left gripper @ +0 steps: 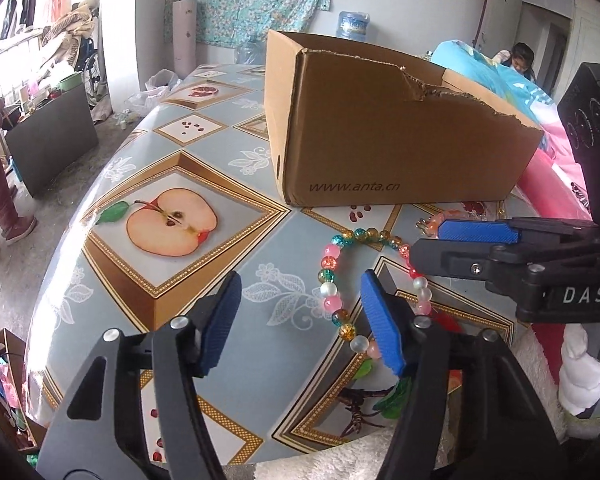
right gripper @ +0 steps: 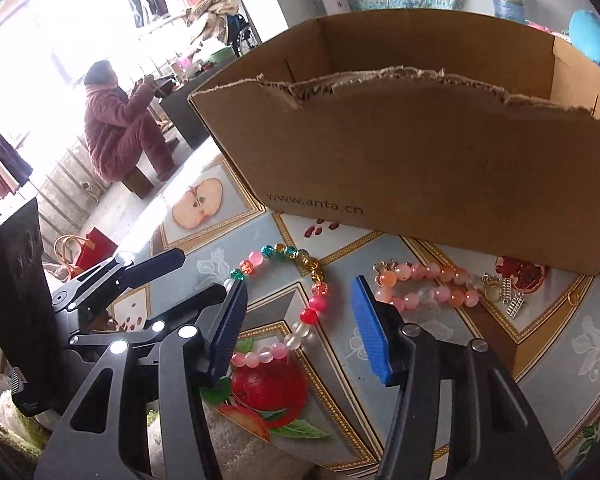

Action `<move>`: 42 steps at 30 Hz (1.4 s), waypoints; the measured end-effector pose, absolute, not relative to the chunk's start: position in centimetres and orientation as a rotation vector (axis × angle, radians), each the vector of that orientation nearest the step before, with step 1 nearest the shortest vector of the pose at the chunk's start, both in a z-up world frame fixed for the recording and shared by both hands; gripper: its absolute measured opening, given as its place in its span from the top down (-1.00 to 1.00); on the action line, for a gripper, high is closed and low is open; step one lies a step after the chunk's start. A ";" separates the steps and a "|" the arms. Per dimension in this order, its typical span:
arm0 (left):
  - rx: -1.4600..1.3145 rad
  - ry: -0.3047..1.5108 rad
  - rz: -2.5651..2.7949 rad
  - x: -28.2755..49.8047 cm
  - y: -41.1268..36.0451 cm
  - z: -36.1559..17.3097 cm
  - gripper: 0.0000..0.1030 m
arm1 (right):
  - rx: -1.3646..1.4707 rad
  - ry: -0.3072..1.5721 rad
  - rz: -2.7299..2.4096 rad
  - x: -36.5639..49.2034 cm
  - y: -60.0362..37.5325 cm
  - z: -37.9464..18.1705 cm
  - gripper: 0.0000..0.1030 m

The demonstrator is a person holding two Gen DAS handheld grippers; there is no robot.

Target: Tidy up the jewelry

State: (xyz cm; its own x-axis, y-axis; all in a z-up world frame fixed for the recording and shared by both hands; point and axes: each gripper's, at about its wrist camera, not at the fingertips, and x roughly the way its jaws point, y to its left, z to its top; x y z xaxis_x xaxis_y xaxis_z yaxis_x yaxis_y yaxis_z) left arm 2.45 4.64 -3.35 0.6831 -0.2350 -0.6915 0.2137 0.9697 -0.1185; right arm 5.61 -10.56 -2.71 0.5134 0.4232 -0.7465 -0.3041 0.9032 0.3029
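So, left gripper (left gripper: 300, 320): wide open, empty
right gripper (right gripper: 300, 328): wide open, empty
bracelet (right gripper: 300, 292): under both
box (right gripper: 420, 168): 12 o'clock

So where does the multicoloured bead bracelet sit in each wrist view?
Left wrist view: the multicoloured bead bracelet lies on the tablecloth right of centre, its loop partly hidden by the left tongs' right finger.
Right wrist view: the same bracelet curves across the centre, between the open right tongs.
Shared landmark: the cardboard box printed www.anta.cn, just behind the bracelet.
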 end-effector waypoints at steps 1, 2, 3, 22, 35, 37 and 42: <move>-0.022 0.783 -0.262 2.6 4.5 -3.5 0.00 | 0.144 0.945 0.440 5.7 -10.5 -2.9 0.12; -0.014 0.790 -0.272 2.8 4.3 -3.6 0.06 | 0.146 0.955 0.435 5.9 -10.5 -3.1 0.15; -0.006 0.799 -0.278 3.0 4.1 -3.7 0.15 | 0.148 0.964 0.432 6.0 -10.4 -3.3 0.18; 0.064 0.830 -0.248 4.7 2.4 -4.0 0.83 | 0.082 0.982 0.412 6.4 -9.9 -4.4 0.80; 0.060 0.732 -0.280 1.5 2.0 0.5 0.83 | 0.169 0.894 0.439 4.2 -13.3 -1.9 0.80; 0.068 0.709 -0.288 0.8 1.8 1.4 0.83 | 0.171 0.871 0.441 3.6 -13.7 -1.2 0.80; 0.086 0.643 -0.312 -0.3 0.9 4.2 0.83 | 0.165 0.793 0.443 2.4 -15.3 1.1 0.80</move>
State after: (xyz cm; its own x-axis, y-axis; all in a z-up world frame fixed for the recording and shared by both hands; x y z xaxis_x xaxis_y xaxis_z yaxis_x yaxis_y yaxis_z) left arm -0.32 0.86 4.23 0.7554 -0.2592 -0.6018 0.3120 0.9499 -0.0175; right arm 2.41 -15.35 1.06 0.6157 0.4432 -0.6515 -0.3217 0.8961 0.3057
